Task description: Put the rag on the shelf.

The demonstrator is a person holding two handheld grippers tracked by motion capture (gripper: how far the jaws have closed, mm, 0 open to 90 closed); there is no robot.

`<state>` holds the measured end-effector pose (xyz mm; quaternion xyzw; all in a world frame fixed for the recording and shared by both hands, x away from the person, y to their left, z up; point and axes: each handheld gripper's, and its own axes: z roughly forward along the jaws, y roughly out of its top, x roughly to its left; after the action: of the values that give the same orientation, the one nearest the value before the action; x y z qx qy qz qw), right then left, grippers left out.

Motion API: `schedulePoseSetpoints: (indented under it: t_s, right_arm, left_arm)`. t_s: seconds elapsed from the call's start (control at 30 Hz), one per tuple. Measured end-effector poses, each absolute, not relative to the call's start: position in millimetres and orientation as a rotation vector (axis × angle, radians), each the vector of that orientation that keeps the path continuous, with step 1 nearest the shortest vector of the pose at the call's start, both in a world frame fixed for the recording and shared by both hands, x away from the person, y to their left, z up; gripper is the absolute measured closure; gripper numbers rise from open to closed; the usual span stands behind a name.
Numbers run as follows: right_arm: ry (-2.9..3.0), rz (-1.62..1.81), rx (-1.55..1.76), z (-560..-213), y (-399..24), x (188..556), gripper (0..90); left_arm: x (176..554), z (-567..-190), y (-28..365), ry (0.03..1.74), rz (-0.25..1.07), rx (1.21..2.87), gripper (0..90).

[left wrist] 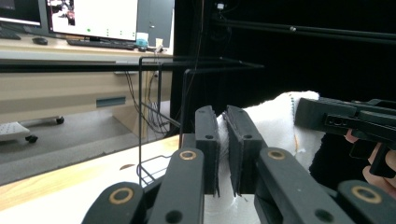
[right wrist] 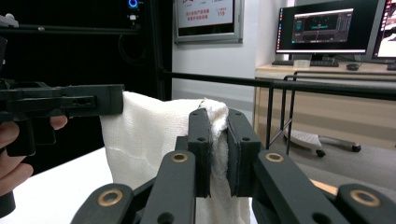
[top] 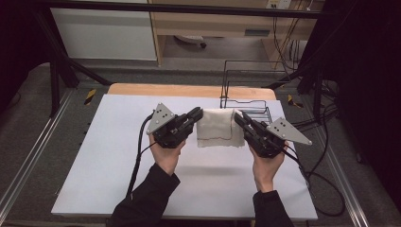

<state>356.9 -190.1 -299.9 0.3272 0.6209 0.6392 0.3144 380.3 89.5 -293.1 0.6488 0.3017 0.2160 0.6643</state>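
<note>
A white cloth (top: 216,126), folded into a rough rectangle, hangs stretched between two black hand-held grippers above a white table (top: 118,156). Its long axis runs level from one gripper to the other, across the person's front, and its flat face is turned towards the person, with the top edge held up and the lower edge hanging down towards the table. From above, the left gripper (top: 195,115) meets the cloth at its upper left corner and the right gripper (top: 239,118) meets it at the upper right corner, so the cloth lies directly between the two tools. Each tool is gripped from below by a hand, the left hand (top: 166,153) and the right hand (top: 266,165), both in dark sleeves. In the left gripper view, the jaws of the left gripper (left wrist: 224,116) stand almost together, with a thin fold of the cloth (left wrist: 275,126) pinched between the pads. In the right gripper view, the right gripper (right wrist: 217,116) is likewise closed down tight on the cloth (right wrist: 144,135), whose bunched corner pokes up between its jaws. Beyond the right gripper, at the far edge of the table, stands a black wire rack (top: 250,80).
</note>
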Motion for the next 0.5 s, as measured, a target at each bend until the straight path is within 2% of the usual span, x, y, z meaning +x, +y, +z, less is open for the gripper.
schedulePoseSetpoints:
  t_s: [0.5]
  right_arm:
    - [1.589, 1.688, 0.841, -282, -191, 362, 81.9]
  left_arm:
    - [388, -274, 86, 0.660, 0.504, 1.440, 83.2]
